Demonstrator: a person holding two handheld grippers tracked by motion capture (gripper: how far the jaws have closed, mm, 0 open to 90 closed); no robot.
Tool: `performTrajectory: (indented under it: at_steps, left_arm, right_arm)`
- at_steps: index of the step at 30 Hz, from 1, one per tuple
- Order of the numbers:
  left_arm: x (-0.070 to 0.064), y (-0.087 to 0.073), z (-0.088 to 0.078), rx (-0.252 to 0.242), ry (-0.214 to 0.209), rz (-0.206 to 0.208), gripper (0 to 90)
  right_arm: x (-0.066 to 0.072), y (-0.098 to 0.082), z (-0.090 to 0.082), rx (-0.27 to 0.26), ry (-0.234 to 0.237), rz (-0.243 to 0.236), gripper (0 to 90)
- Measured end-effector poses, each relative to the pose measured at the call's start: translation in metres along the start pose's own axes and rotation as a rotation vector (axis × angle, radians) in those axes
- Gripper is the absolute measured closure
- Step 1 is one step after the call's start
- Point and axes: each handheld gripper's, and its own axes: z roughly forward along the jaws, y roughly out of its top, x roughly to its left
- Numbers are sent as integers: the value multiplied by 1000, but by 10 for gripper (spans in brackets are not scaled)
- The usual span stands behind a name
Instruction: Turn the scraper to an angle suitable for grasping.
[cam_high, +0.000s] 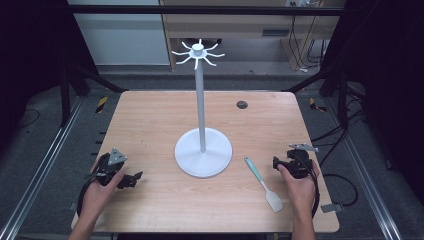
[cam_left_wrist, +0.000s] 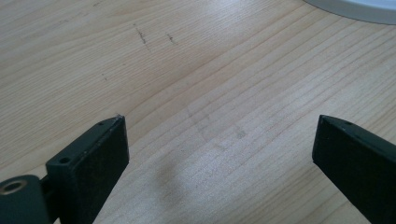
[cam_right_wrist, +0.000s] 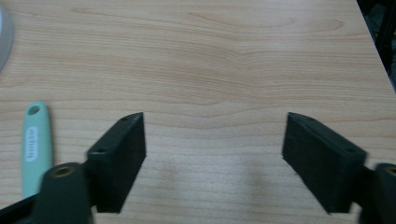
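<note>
- A light wooden tabletop (cam_high: 150, 120) stands in a dark workspace, with metal rails on the floor along either side and a pale wall panel behind.
- A white hook stand (cam_high: 202, 145) rises from a round base at the middle of the tabletop, its top ringed with curved hooks.
- A spatula (cam_high: 263, 183) with a mint-green handle and a white blade lies flat between the stand's base and the right gripper (cam_high: 276, 162), handle end pointing toward the base.
- The right gripper rests on the tabletop in the person's right hand, jaws spread wide with only bare wood between them; in the right gripper view the spatula handle (cam_right_wrist: 36, 147) lies just outside one jaw, apart from it.
- The left gripper (cam_high: 134, 179) sits near the front left edge, jaws wide apart over bare wood, well apart from the spatula.
</note>
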Motion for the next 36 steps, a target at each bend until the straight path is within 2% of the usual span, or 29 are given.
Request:
performTrajectory:
  at_steps: [3,7,9,12,18,21,27,36]
  left_arm:
    - [0,0,0,-1,-1,0,35]
    - [2,-1,-1,-6,4,-11,36]
    - [2,-1,-2,-6,5,-11,37]
    - [1,0,-1,-3,3,-3,37]
    - [1,0,0,-3,3,-1,38]
    - [1,0,0,-3,3,0,38]
    - [0,0,0,1,2,6,39]
    - [-1,1,0,5,1,12,39]
  right_arm:
    - [7,1,-3,-2,13,-15,360]
    - [20,3,-7,-19,36,-63,521]
    - [27,3,-9,-4,41,-81,606]
    - [39,2,-8,29,58,-135,709]
    - [55,3,-6,72,113,-198,861]
    - [61,2,-4,93,132,-224,900]
    - [69,-1,2,136,158,-249,900]
    - [74,-2,7,164,162,-264,900]
